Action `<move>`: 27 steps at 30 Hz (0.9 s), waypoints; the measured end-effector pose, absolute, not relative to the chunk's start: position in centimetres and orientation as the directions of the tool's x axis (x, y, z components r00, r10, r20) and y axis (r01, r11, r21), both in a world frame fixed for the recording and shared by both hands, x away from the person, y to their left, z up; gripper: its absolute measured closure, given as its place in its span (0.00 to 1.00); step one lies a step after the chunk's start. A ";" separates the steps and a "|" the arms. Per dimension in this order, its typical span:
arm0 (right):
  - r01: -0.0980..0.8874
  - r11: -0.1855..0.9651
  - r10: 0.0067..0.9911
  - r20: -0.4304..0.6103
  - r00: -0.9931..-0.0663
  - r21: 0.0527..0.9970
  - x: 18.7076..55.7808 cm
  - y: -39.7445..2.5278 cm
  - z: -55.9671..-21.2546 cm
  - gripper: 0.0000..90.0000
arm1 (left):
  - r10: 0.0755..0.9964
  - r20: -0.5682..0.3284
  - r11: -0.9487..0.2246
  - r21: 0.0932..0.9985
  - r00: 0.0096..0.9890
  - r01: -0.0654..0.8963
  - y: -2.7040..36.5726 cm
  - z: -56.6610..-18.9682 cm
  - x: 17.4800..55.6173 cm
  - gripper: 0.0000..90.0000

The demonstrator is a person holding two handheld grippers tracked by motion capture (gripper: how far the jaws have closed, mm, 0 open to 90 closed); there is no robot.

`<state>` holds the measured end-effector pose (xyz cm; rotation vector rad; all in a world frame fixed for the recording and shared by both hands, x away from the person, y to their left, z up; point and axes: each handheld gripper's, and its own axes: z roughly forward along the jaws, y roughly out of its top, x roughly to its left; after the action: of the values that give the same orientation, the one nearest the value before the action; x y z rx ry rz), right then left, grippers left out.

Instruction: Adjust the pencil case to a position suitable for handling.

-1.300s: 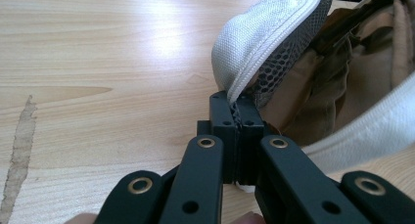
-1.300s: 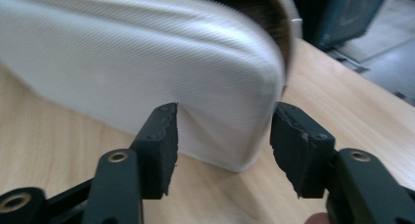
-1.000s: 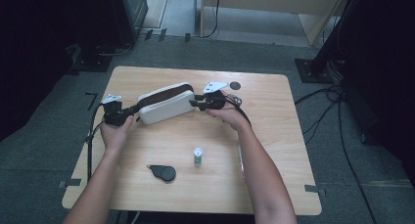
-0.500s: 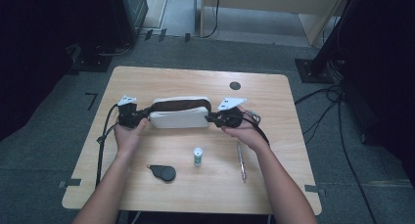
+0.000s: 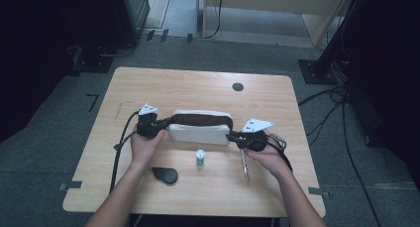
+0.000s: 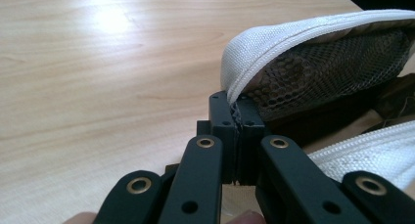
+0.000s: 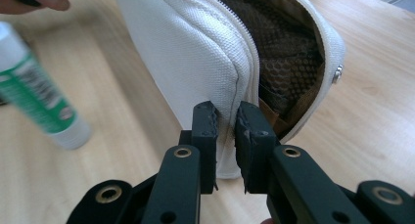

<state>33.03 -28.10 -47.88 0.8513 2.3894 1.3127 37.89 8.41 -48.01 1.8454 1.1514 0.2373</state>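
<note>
two hand-held grippers hold one white pouch (image 5: 200,127) by its ends, near the middle of the surface (image 5: 163,85). the left hand-held gripper (image 5: 159,125) has its jaws pressed together on the fabric at the pouch's left end; in the left gripper view the white zip edge (image 6: 274,43) runs straight into the closed jaws, with dark mesh lining (image 6: 318,72) showing under it. the right hand-held gripper (image 5: 232,136) pinches the pouch's right end, and in the right gripper view the jaws clamp the white fabric (image 7: 195,57) beside the zip, a thin fold of cloth between them. the pouch is unzipped along its top, its brown inside (image 5: 200,119) open to the high view, and a small metal stud (image 7: 337,74) sits on its far rim. it lies lengthwise from left to right; whether it rests on the surface or is lifted just off it cannot be told.

near of the pouch, between the two forearms, a small white bottle (image 5: 200,158) with a green label stands upright; the right gripper view shows it blurred at the left (image 7: 41,94). a dark oval thing (image 5: 165,175) lies left of the bottle, just beside the left wrist. a thin pen (image 5: 244,166) lies right of the bottle, by the right hand (image 5: 267,155). a round dark mark (image 5: 237,86) sits at the far side of the surface. the left hand (image 5: 145,145) wraps its gripper's handle, and a black cable (image 5: 119,147) trails from it toward the near left edge.
</note>
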 end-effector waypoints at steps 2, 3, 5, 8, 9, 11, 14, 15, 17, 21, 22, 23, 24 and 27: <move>0.360 0.407 0.611 0.043 -0.791 0.840 32.1 -28.3 -48.0 0.89 | 0.786 -0.282 -0.145 0.781 0.551 0.607 8.5 -48.1 37.5 1.00; 0.356 0.411 0.611 0.036 -0.791 0.839 31.8 -28.3 -48.1 0.88 | 0.784 -0.284 -0.144 0.781 0.552 0.607 8.5 -48.1 37.4 1.00; 0.359 0.405 0.618 0.038 -0.786 0.841 31.5 -28.5 -48.3 0.88 | 0.781 -0.286 -0.143 0.784 0.555 0.605 8.5 -48.1 37.3 1.00; 0.379 0.373 0.628 0.070 -0.775 0.847 31.4 -28.9 -48.3 0.82 | 0.777 -0.287 -0.150 0.780 0.560 0.607 8.6 -48.2 37.3 0.87; 0.388 0.358 0.629 0.087 -0.772 0.850 31.4 -29.1 -48.2 0.77 | 0.776 -0.294 -0.141 0.782 0.558 0.607 8.7 -48.2 37.2 0.83; 0.412 0.321 0.636 0.129 -0.761 0.853 31.4 -29.5 -48.0 0.66 | 0.778 -0.295 -0.137 0.782 0.554 0.608 9.0 -48.2 37.2 0.75; 0.430 0.300 0.638 0.156 -0.754 0.851 31.1 -30.0 -47.7 0.55 | 0.786 -0.309 -0.113 0.780 0.536 0.616 9.6 -48.0 37.1 0.59; 0.441 0.285 0.654 0.164 -0.739 0.851 30.9 -30.2 -47.5 0.52 | 0.790 -0.314 -0.097 0.784 0.526 0.613 10.0 -47.9 37.0 0.55; 0.458 0.266 0.680 0.171 -0.712 0.848 30.6 -30.6 -47.4 0.45 | 0.781 -0.344 -0.058 0.792 0.521 0.608 10.8 -47.6 36.8 0.50; 0.463 0.248 0.739 0.143 -0.658 0.851 29.5 -31.3 -47.1 0.45 | 0.786 -0.342 -0.044 0.801 0.515 0.598 12.0 -47.1 36.2 0.35; 0.468 0.240 0.754 0.140 -0.642 0.851 29.1 -31.4 -47.1 0.46 | 0.788 -0.338 -0.043 0.803 0.514 0.594 12.4 -47.0 35.9 0.31; 0.476 0.226 0.771 0.143 -0.621 0.850 28.7 -31.6 -47.0 0.46 | 0.788 -0.337 -0.045 0.802 0.515 0.595 12.7 -46.9 35.6 0.30; 0.488 0.217 0.786 0.145 -0.601 0.845 28.4 -31.8 -47.1 0.47 | 0.793 -0.337 -0.041 0.802 0.508 0.596 13.0 -47.0 35.4 0.29; 0.513 0.196 0.822 0.144 -0.550 0.836 27.5 -32.1 -47.3 0.47 | 0.818 -0.314 -0.047 0.798 0.481 0.601 14.2 -47.4 34.5 0.21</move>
<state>27.53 -32.10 -47.28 1.2567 2.1428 1.2894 34.50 14.23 -47.39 1.7438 1.2119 0.2765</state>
